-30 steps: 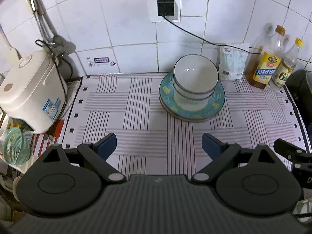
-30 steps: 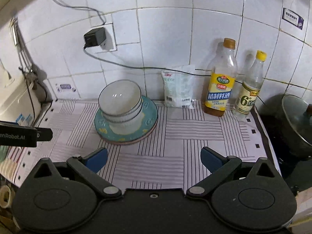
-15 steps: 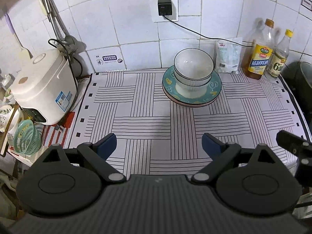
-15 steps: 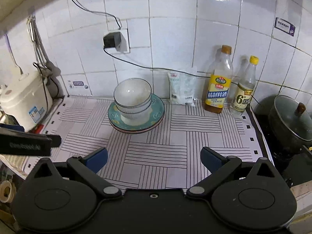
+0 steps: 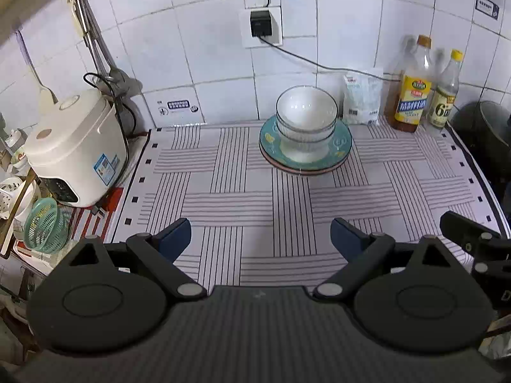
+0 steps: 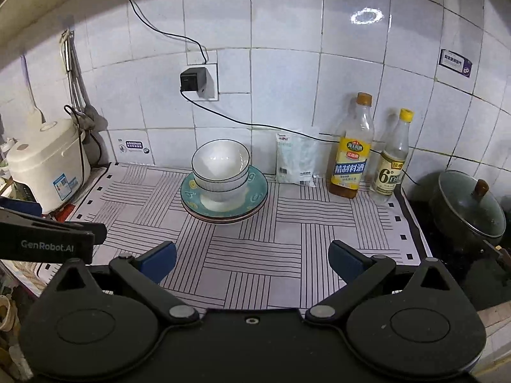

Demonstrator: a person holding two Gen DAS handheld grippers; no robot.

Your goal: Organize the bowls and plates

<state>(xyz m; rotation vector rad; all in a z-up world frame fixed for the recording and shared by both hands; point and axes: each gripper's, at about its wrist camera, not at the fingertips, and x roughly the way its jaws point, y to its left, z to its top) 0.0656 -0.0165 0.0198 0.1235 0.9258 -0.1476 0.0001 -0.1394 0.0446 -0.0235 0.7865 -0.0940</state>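
Note:
Two white bowls point(image 5: 306, 115) point(image 6: 221, 166) are nested on a teal plate point(image 5: 342, 143) point(image 6: 258, 188), which rests on a pinkish plate beneath it, at the back of the striped mat near the wall. My left gripper point(image 5: 260, 237) hangs open over the mat's front, well short of the stack, with nothing between its blue pads. My right gripper point(image 6: 252, 260) is also open and empty, pulled back from the stack. The right gripper's body shows at the right edge of the left wrist view; the left gripper's body shows at the left edge of the right wrist view.
A white rice cooker point(image 5: 75, 150) point(image 6: 48, 162) stands at the left. A white packet point(image 6: 295, 159) and two bottles point(image 6: 351, 150) point(image 6: 392, 156) line the back right wall. A dark lidded pot point(image 6: 466, 207) sits on the stove at the right. A green basket point(image 5: 44, 225) lies below left.
Both grippers have drawn back and up from the stack, so the bowls and plates look smaller and farther. Both stay open and empty.

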